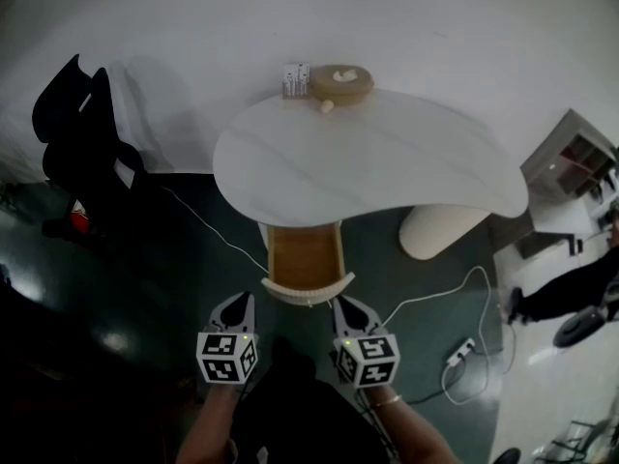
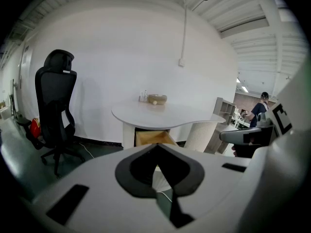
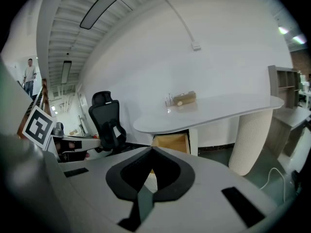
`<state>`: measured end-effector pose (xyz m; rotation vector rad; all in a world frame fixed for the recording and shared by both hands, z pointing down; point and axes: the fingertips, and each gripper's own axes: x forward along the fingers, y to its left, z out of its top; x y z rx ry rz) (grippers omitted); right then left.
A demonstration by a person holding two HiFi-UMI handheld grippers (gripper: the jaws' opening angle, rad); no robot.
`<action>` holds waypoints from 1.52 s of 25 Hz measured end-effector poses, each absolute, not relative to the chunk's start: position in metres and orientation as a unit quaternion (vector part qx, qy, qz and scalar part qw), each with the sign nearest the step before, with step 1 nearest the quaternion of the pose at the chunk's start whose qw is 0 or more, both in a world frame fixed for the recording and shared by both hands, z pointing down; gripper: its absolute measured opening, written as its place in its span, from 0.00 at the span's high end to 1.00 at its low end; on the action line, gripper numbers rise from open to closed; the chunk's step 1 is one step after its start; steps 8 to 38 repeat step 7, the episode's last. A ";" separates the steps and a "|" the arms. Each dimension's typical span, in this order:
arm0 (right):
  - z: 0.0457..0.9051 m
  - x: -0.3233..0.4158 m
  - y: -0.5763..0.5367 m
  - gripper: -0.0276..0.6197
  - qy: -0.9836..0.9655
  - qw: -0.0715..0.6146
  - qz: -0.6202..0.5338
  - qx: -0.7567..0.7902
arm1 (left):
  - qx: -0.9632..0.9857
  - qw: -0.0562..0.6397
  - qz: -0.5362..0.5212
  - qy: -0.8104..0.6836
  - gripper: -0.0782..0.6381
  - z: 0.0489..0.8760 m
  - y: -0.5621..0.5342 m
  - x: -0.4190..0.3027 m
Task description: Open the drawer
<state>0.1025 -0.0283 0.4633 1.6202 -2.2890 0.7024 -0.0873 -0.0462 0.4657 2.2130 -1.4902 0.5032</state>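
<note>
A wooden drawer (image 1: 303, 257) with a white curved front (image 1: 308, 291) stands pulled out from under the white table (image 1: 387, 162). My left gripper (image 1: 242, 301) hovers just left of the drawer front, its jaws closed together with nothing in them. On the other side of the front, my right gripper (image 1: 341, 304) is shut and empty too. In the left gripper view the drawer (image 2: 150, 137) shows beyond the closed tips of the left gripper (image 2: 156, 145). The right gripper view shows the drawer (image 3: 171, 142) past the right gripper (image 3: 151, 150).
A black office chair (image 1: 82, 143) stands at the left. On the table's far edge sit a round wooden box (image 1: 340, 82) and a small white box (image 1: 295, 79). A ribbed pedestal (image 1: 440, 228), a floor cable (image 1: 455, 298), a power strip (image 1: 462, 351), shelving (image 1: 571, 162) and a person (image 1: 571, 288) are at the right.
</note>
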 end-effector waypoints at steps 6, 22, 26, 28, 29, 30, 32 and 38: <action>0.461 0.104 -0.025 0.95 -0.790 0.113 0.235 0.555 | 0.796 0.208 0.173 -0.541 0.89 0.466 -0.041 -0.088; 0.460 0.104 -0.025 0.95 -0.790 0.111 0.234 0.555 | 0.796 0.207 0.171 -0.543 0.89 0.465 -0.041 -0.089; 0.460 0.104 -0.025 0.95 -0.790 0.111 0.234 0.555 | 0.796 0.207 0.171 -0.543 0.89 0.465 -0.041 -0.089; 0.460 0.104 -0.025 0.95 -0.790 0.111 0.234 0.555 | 0.796 0.207 0.171 -0.543 0.89 0.465 -0.041 -0.089; 0.460 0.104 -0.025 0.95 -0.790 0.111 0.234 0.555 | 0.796 0.207 0.171 -0.543 0.89 0.465 -0.041 -0.089; 0.460 0.104 -0.025 0.95 -0.790 0.111 0.234 0.555 | 0.796 0.207 0.171 -0.543 0.89 0.465 -0.041 -0.089; 0.460 0.104 -0.025 0.95 -0.790 0.111 0.234 0.555 | 0.796 0.207 0.171 -0.543 0.89 0.465 -0.041 -0.089; 0.460 0.104 -0.025 0.95 -0.790 0.111 0.234 0.555 | 0.796 0.207 0.171 -0.543 0.89 0.465 -0.041 -0.089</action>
